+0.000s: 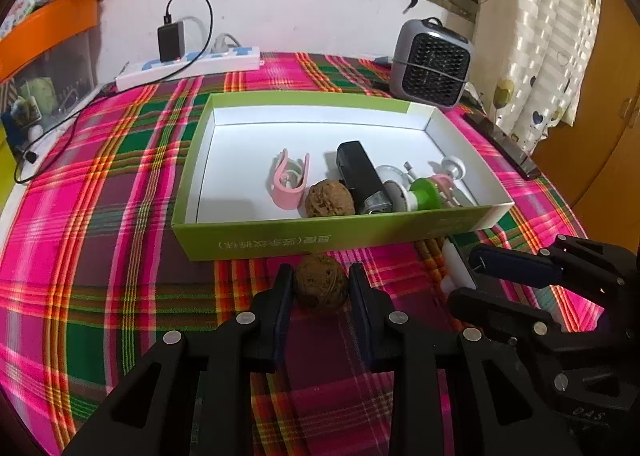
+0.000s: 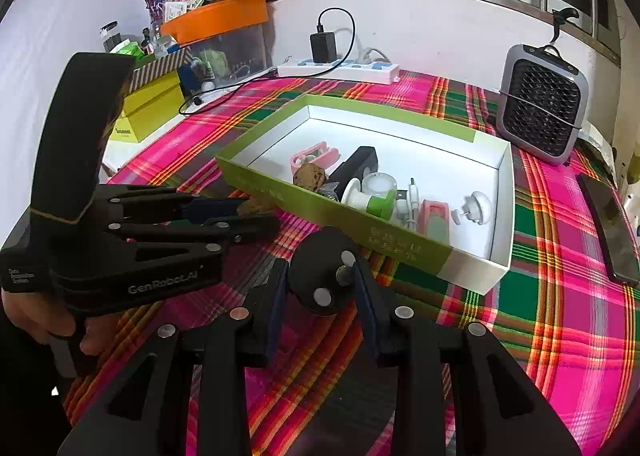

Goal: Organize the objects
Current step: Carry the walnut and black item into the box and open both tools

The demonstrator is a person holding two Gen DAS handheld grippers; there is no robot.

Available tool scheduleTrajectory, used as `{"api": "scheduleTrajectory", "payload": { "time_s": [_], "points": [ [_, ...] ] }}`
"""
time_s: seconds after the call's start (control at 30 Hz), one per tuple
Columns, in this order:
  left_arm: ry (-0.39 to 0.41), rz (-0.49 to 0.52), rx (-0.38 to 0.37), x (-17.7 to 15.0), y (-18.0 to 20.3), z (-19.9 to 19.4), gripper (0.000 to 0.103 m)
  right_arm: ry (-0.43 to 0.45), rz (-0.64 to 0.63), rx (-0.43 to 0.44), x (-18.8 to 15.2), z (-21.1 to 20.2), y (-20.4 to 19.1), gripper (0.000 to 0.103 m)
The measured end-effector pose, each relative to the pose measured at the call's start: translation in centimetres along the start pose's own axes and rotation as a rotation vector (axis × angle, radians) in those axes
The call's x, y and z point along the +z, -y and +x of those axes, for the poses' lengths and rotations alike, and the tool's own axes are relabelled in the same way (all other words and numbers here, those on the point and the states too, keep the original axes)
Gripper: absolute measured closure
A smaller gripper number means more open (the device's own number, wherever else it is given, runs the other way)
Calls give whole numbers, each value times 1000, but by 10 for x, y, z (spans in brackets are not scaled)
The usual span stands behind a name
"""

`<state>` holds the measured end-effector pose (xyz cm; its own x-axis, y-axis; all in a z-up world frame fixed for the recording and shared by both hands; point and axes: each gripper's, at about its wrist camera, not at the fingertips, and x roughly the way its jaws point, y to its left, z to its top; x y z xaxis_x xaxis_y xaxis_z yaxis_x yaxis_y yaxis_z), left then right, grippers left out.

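Observation:
My left gripper is shut on a brown walnut just in front of the green box. The left gripper also shows in the right wrist view, with the walnut between its fingertips. My right gripper is shut on a black round disc with metal studs, near the box's front wall; it also shows in the left wrist view. Inside the box lie a second walnut, a pink clip, a black block and a green-and-white spool.
The plaid tablecloth covers the table. A grey fan heater stands at the back right, a white power strip with a charger at the back. A dark phone lies at the right edge. Storage bins stand back left.

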<state>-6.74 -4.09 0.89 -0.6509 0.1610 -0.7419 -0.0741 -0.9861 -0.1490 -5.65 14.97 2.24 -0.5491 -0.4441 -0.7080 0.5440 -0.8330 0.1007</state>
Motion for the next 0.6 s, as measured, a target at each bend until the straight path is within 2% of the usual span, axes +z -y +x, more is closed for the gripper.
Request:
{"api": "scheduleTrajectory", "payload": {
  "time_s": [0.6],
  "points": [
    [81, 21, -55, 1, 16, -35, 77, 53, 8, -27, 2, -22, 1, 69]
  ]
}}
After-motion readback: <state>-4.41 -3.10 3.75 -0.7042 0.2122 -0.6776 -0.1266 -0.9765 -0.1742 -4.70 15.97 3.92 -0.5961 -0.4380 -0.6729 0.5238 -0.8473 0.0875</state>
